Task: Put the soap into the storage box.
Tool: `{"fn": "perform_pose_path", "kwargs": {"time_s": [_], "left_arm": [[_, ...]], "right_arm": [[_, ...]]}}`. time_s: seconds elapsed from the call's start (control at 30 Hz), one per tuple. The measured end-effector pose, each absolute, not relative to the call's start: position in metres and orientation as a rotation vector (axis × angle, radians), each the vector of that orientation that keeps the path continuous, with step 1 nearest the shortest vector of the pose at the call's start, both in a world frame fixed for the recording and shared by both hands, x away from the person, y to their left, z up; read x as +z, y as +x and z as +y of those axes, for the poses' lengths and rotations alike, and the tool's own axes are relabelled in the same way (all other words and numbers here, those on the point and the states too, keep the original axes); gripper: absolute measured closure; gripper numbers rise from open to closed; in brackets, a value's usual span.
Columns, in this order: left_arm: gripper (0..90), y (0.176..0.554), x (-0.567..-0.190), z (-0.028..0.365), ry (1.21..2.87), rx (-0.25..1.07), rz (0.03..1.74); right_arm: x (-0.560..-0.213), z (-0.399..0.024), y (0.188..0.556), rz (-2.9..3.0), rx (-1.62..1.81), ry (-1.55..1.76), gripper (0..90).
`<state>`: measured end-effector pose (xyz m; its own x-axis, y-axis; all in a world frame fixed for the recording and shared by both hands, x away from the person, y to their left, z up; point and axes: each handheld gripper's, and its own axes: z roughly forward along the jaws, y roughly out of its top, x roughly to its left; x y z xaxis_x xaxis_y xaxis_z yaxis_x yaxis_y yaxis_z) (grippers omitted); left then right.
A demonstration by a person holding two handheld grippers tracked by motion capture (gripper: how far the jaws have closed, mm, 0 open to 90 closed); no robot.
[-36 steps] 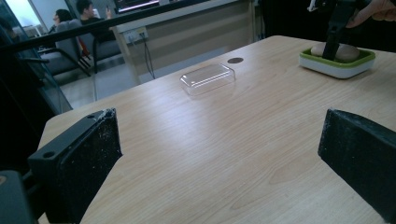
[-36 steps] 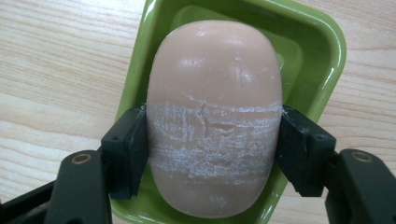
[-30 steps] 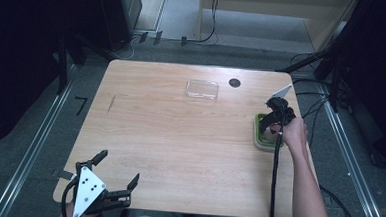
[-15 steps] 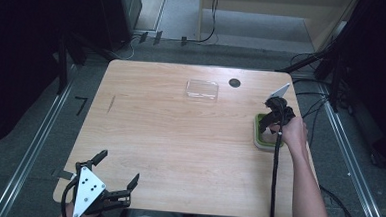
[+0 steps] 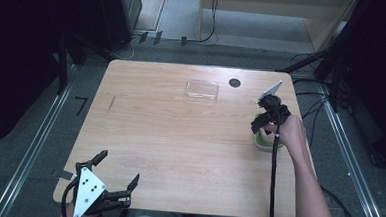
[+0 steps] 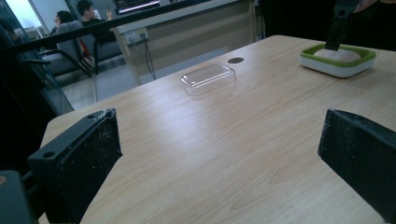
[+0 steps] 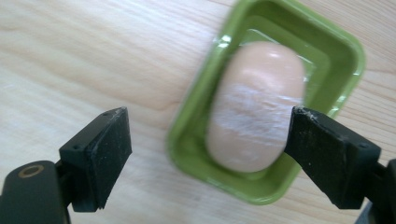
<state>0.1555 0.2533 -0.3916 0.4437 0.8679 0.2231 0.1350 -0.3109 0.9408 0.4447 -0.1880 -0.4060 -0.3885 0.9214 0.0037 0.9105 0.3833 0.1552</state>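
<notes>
The right gripper (image 7: 208, 156) hangs directly over the green dish (image 7: 348, 49) at the table's right edge, jaws spread wide. One jaw stands over bare wood left of the dish, the other over its right rim. We find nothing between them; whether the right jaw touches the rim we cannot tell, the frame being blurred. A pale oblong bar (image 7: 257, 102) lies inside the dish. We note the left gripper (image 5: 113, 178) at the near left corner of the table (image 5: 179, 138), jaws likewise wide apart and empty. A clear plastic lid (image 6: 208, 78) rests toward the far edge, beside a small dark disc (image 5: 234, 82).
</notes>
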Motion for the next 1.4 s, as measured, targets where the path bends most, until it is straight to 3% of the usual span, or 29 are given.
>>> {"fn": "perform_pose_path", "kwargs": {"time_s": [0.57,1.4], "left_arm": [[0.0,0.155,-0.392,0.253,1.738,0.96,0.867],[0.0,0.156,-0.392,0.253,1.743,0.962,0.865]], "right_arm": [[-0.402,-0.124,0.393,2.767,0.202,1.325,6.1],[-0.44,-0.077,0.308,2.937,0.198,0.971,9.8]]}}
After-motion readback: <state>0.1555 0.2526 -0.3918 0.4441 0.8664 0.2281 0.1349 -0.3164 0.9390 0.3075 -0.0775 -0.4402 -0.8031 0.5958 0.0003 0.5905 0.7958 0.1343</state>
